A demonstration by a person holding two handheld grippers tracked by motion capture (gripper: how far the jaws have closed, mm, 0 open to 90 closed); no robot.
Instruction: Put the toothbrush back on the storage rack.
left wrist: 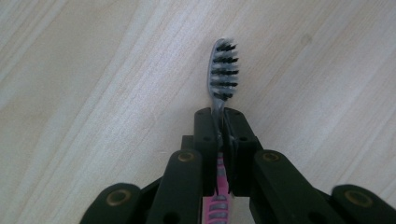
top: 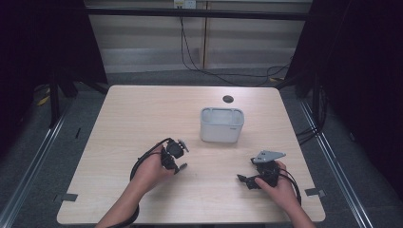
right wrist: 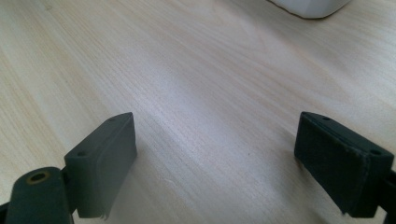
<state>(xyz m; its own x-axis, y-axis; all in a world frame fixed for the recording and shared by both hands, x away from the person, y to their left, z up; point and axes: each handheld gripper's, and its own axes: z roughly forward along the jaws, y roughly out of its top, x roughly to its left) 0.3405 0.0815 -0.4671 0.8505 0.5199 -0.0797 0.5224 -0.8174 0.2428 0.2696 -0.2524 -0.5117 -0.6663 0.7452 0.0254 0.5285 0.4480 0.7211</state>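
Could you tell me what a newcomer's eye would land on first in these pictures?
Probably the toothbrush, its dark bristled head sticking out past the left claw, which is shut on its neck just above the table. Next, the white container standing alone at mid-table, and the right claw held wide open near the front right.

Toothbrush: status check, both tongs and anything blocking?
Left tongs shut on toothbrush neck, head sticking out past the tips. Right tongs open, empty, over bare table. White holder beyond, path clear.
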